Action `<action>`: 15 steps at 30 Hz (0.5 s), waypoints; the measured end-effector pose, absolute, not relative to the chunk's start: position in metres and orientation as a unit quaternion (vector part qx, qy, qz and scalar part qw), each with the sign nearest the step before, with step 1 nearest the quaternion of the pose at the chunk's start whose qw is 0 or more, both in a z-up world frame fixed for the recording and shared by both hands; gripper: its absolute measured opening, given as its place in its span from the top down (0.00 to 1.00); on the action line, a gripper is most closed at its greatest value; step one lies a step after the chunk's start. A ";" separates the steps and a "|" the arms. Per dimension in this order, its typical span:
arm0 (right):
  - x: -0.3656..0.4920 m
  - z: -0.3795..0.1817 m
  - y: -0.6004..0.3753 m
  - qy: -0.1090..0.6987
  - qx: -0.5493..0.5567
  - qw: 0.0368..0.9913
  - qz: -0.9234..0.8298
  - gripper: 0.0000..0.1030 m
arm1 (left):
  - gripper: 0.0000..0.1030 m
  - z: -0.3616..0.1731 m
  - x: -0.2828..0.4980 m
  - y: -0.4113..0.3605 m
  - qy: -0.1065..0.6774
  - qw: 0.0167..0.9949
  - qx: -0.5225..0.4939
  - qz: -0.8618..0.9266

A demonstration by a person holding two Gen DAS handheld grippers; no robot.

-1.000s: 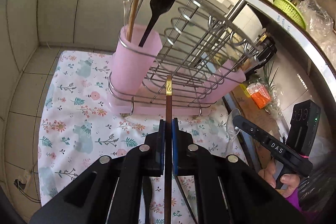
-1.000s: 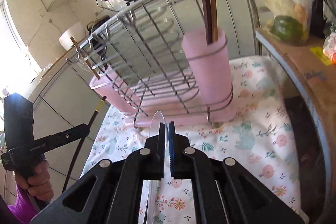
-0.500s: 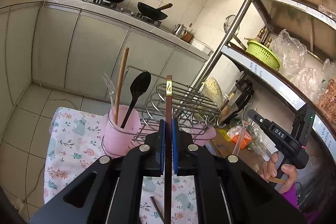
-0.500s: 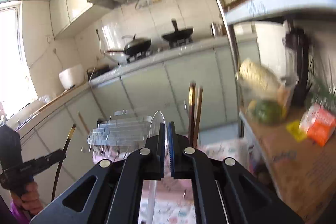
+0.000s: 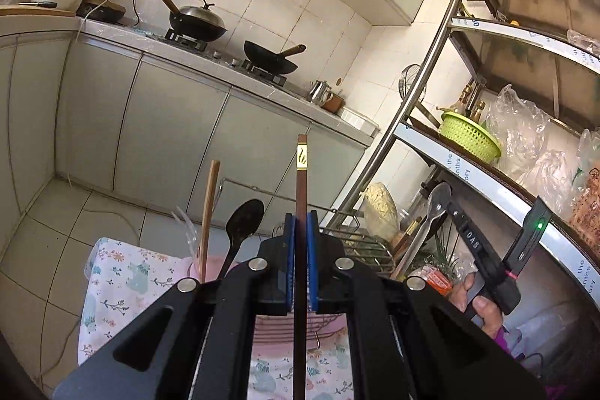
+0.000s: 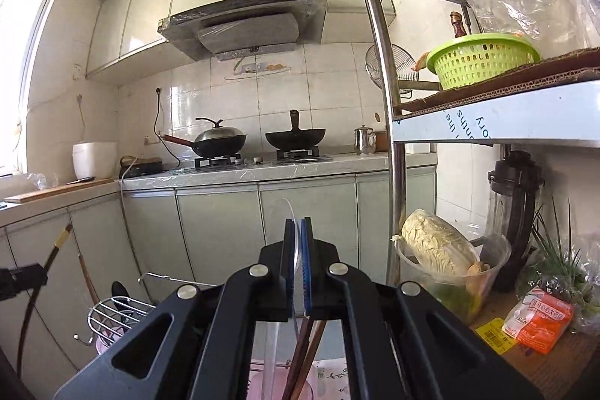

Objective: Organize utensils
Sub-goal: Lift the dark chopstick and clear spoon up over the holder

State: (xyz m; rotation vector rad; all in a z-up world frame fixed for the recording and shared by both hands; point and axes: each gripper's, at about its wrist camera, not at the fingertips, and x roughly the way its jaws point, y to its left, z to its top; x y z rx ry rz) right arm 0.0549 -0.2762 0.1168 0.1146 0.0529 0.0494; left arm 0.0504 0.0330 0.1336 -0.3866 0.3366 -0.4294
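Dark brown wood, a chopstick with a gold band, is pinched upright between the blue pads of the left tool. A clear plastic spoon is clamped in the right tool. Below, a pink cup with a black spoon is seen on the floral-clothed desk.

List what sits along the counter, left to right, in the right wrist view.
White pot → lidded wok → open black wok → small metal kettle
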 end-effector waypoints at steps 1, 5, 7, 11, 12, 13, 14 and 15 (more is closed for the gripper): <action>0.057 0.112 -0.275 0.028 0.055 0.998 0.021 0.97 | 0.95 0.136 0.052 0.033 0.156 0.947 -0.189 -0.208; 0.067 0.091 -0.274 0.045 0.053 0.997 0.018 0.97 | 0.95 0.144 0.061 0.030 0.109 0.959 -0.182 -0.188; 0.069 0.083 -0.272 0.052 0.050 0.997 0.017 0.97 | 0.95 0.146 0.065 0.027 0.086 0.966 -0.174 -0.173; 0.068 0.068 -0.269 0.066 0.050 0.996 0.018 0.97 | 0.95 0.149 0.073 0.023 0.034 0.978 -0.157 -0.136; 0.067 0.064 -0.268 0.069 0.051 0.996 0.019 0.97 | 0.95 0.148 0.075 0.023 0.016 0.980 -0.156 -0.122; 0.067 0.061 -0.267 0.072 0.052 0.996 0.019 0.97 | 0.95 0.148 0.076 0.024 0.005 0.981 -0.156 -0.115; 0.067 0.057 -0.267 0.076 0.055 0.995 0.019 0.97 | 0.95 0.147 0.077 0.025 -0.009 0.981 -0.159 -0.107; 0.066 0.054 -0.266 0.078 0.058 0.995 0.019 0.97 | 0.95 0.146 0.079 0.025 -0.024 0.981 -0.163 -0.098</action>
